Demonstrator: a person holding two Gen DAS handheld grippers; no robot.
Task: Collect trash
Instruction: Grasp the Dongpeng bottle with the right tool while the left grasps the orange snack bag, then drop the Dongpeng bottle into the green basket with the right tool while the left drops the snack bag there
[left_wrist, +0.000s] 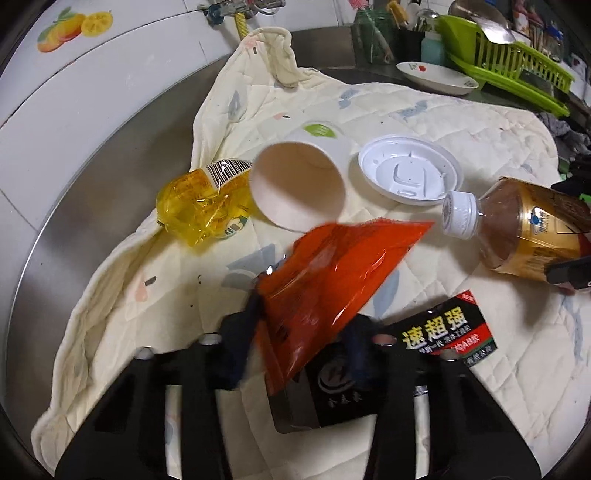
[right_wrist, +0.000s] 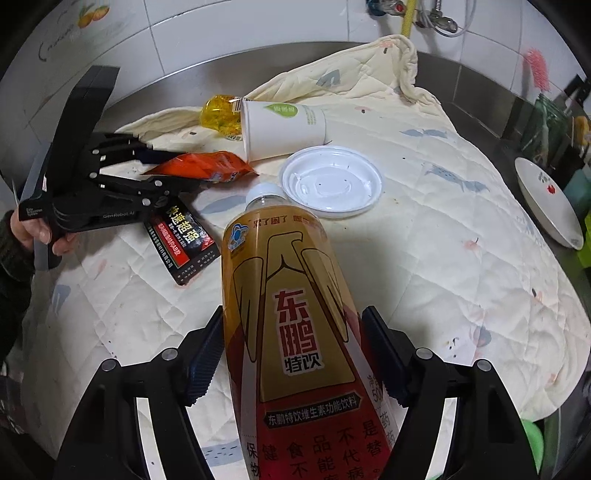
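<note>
Left gripper pinched the orange wrapper, centre frame above the quilt. Right gripper clamped wide on the drink bottle — bottom centre.

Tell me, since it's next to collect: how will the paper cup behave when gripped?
The paper cup lies on its side, so a nudge would likely roll it. It looks empty, so probably light. Its thin wall may crush under a firm squeeze.

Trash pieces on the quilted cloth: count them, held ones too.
6. Orange plastic wrapper in the left gripper, brown drink bottle in the right gripper, crumpled yellow wrapper, white paper cup, white plastic lid, black packet. Some may be hidden.
</note>
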